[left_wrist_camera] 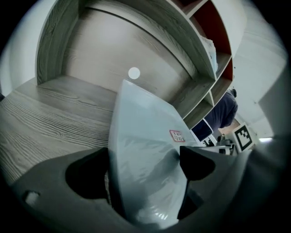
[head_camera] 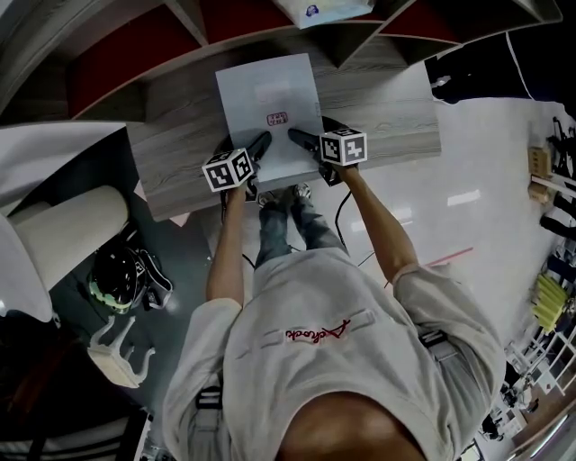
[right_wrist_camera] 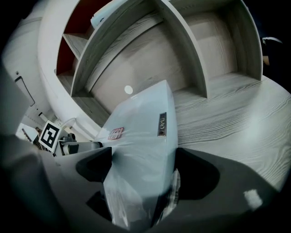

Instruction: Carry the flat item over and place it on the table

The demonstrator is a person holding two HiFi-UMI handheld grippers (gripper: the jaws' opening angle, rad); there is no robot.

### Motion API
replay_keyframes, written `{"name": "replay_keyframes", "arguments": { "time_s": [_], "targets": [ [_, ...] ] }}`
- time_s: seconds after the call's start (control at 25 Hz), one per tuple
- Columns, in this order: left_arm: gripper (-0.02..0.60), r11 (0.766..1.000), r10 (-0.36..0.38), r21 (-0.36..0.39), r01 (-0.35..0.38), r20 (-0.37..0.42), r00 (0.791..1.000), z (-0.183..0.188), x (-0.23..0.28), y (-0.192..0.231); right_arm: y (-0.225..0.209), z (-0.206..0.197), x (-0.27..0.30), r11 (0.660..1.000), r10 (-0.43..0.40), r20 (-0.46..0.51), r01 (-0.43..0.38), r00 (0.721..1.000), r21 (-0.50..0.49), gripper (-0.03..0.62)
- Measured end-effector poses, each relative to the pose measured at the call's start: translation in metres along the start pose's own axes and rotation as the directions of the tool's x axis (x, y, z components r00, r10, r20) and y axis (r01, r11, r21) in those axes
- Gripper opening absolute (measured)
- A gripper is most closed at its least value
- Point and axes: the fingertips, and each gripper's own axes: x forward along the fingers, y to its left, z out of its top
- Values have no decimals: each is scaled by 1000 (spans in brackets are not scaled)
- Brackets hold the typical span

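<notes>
Fingers (left_wrist_camera: 196, 162) of left gripper (head_camera: 261, 140): clenched on near left edge of flat packet (head_camera: 268, 99). Fingers (right_wrist_camera: 200, 170) of right gripper (head_camera: 295, 135): clenched on its near right edge. Packet: pale blue, small red label, extending far from both grips over grey wood surface (head_camera: 387, 122), below shelf unit (head_camera: 135, 54).

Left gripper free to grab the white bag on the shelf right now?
Probably not as things stand. The left gripper is shut on the flat packet, which the right gripper also grips, so its jaws are full. The white bag lies on a shelf beyond the packet.
</notes>
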Motion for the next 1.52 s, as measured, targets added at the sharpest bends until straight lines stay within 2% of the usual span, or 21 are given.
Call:
{"name": "replay_keyframes", "arguments": {
  "time_s": [0.28, 0.68, 0.8, 1.08, 1.24, 1.36, 1.4, 1.52],
  "targets": [
    [508, 999, 6, -52, -9, -53, 999, -10, 7, 10, -5, -9, 11, 1000, 2, -33, -1, 999, 28, 465],
    [512, 998, 10, -63, -15, -75, 997, -10, 9, 11, -11, -6, 11, 999, -12, -32, 13, 999, 34, 471],
    [511, 1000, 22, -21, -23, -67, 997, -9, 6, 11, -9, -6, 10, 1000, -9, -22, 9, 1000, 29, 468],
    [509, 993, 55, 108, -55, -1, 998, 10, -12, 3, 0, 12, -6, 997, -37, 44, 40, 998, -67, 428],
    [495, 989, 52, 140, -57, 46, 998, 23, -25, -10, 11, 30, -20, 991, -38, 95, 49, 995, -123, 387],
    [426, 982, 49, 178, -63, 84, 995, 32, -36, -21, 23, 42, -32, 981, -37, 135, 62, 990, -186, 324],
    [403, 979, 46, 195, -65, 96, 994, 35, -40, -25, 27, 46, -36, 974, -45, 151, 77, 987, -214, 284],
    [284, 965, 45, 249, -79, 139, 989, 43, -54, -38, 35, 55, -51, 948, -80, 218, 142, 973, -285, 107]
  ]
}}
